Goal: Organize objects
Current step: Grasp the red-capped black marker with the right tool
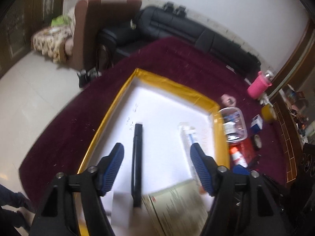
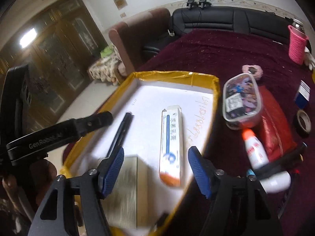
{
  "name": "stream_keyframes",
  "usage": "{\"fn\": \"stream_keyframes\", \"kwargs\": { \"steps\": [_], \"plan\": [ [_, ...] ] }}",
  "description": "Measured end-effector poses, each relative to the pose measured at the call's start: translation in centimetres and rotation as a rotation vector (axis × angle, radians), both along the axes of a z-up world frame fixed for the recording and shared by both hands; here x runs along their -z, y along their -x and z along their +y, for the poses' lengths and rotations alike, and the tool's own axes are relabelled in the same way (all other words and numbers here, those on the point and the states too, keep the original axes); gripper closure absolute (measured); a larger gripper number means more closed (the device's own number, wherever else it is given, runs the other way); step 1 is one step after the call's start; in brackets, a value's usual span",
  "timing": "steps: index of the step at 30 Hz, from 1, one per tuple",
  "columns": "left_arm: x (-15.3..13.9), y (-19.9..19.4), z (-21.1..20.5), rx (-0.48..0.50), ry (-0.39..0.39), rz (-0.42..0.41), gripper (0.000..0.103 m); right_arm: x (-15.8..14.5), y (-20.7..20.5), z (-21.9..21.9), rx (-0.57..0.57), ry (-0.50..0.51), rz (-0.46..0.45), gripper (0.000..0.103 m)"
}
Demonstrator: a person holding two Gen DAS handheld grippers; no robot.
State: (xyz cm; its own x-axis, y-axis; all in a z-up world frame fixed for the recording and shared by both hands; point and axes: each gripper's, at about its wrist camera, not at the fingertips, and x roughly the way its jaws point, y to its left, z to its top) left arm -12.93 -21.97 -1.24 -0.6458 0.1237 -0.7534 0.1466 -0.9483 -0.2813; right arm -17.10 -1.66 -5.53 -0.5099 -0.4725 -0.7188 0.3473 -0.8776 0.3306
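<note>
A shallow white tray with a yellow taped rim (image 1: 169, 80) (image 2: 177, 74) lies on a dark red cloth. In it lie a black pen (image 1: 137, 161) (image 2: 120, 131), a long white packet with a blue pen inside (image 1: 190, 137) (image 2: 172, 143), and a printed box or booklet at the near edge (image 1: 177, 206) (image 2: 128, 186). My left gripper (image 1: 157, 153) is open and empty above the tray, with the black pen between its fingers. My right gripper (image 2: 155, 157) is open and empty above the packet. The left gripper (image 2: 59, 131) also shows in the right wrist view, at the tray's left side.
Right of the tray are a clear lidded box of small items (image 2: 241, 100) (image 1: 234, 123), a red pouch (image 2: 275, 125), a white glue bottle with an orange tip (image 2: 256, 149) (image 1: 238, 155), a tape roll (image 2: 304, 123), a blue box (image 2: 303, 93) and a pink cup (image 2: 297, 43). A black sofa (image 2: 226, 19) stands behind.
</note>
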Motion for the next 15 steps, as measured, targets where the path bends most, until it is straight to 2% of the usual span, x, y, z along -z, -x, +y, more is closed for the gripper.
{"fn": "stream_keyframes", "kwargs": {
  "steps": [3, 6, 10, 15],
  "plan": [
    [-1.6, -2.9, 2.0, 0.020, 0.033, 0.054, 0.025, -1.0, -2.6, 2.7, 0.023, 0.034, 0.011, 0.024],
    [-2.1, -5.6, 4.5, 0.068, 0.025, 0.081, 0.023, -1.1, -5.7, 5.9, 0.057, 0.049, 0.010, 0.023],
    [-1.4, -7.8, 7.6, 0.160, -0.043, 0.069, 0.022, -0.4, -9.0, 9.4, 0.117, 0.004, 0.007, 0.023],
    [0.0, -9.3, 12.3, 0.240, 0.001, 0.046, 0.022, 1.5, -11.5, 13.6, 0.222, -0.044, -0.024, 0.023]
  ]
}}
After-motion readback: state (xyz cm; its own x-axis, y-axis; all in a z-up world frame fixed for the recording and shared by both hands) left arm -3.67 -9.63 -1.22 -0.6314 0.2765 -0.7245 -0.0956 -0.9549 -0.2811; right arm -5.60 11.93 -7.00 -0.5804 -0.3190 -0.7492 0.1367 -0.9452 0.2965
